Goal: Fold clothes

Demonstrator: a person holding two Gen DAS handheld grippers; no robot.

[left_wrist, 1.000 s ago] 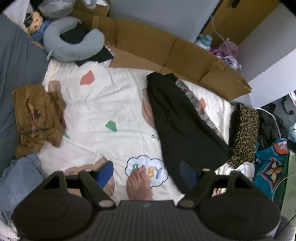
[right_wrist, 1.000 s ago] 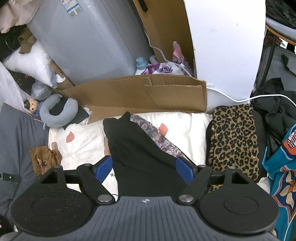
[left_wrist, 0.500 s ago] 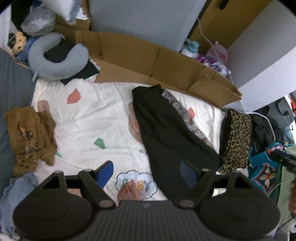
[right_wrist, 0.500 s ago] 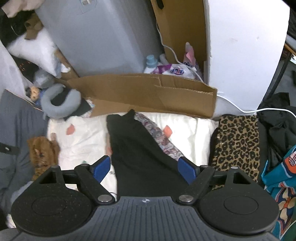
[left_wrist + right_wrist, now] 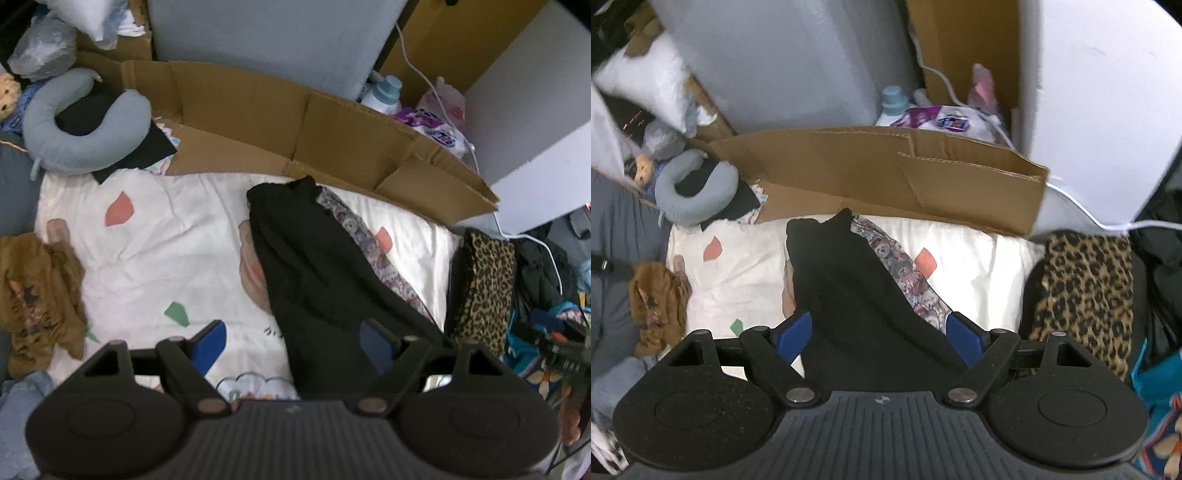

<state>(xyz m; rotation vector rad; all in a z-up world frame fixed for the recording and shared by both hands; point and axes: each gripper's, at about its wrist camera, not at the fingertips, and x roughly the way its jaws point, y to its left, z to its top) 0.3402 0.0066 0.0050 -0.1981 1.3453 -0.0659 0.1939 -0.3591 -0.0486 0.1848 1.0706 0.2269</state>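
**Black garment lies ready as both claws come in over it**

Black fabric runs diagonally down the middle of the white printed blanket (image 5: 155,236): the black garment (image 5: 325,280) lies long and flat, its far end near the cardboard sheet (image 5: 303,122), with a bear-print cloth (image 5: 365,240) showing along its right edge. Compared with a second ago, both views have drawn nearer to it, and the bare foot at the left view's near edge has dropped out of sight. I read that as the approach to a first grasp; no fold has begun.

The left claw (image 5: 293,339) stands wide and empty, its right finger over the garment's near part, its left over bare blanket. The right claw (image 5: 881,330) is also wide and empty, straddling the garment.

Only the left view shows a dark object at its right edge, probably the other claw, though it is blurred. The right view gives the leopard-print garment (image 5: 1086,291) full and flat, and the toy bear (image 5: 642,168) beside the grey neck pillow (image 5: 694,192). A crumpled brown top (image 5: 37,291) lies left.
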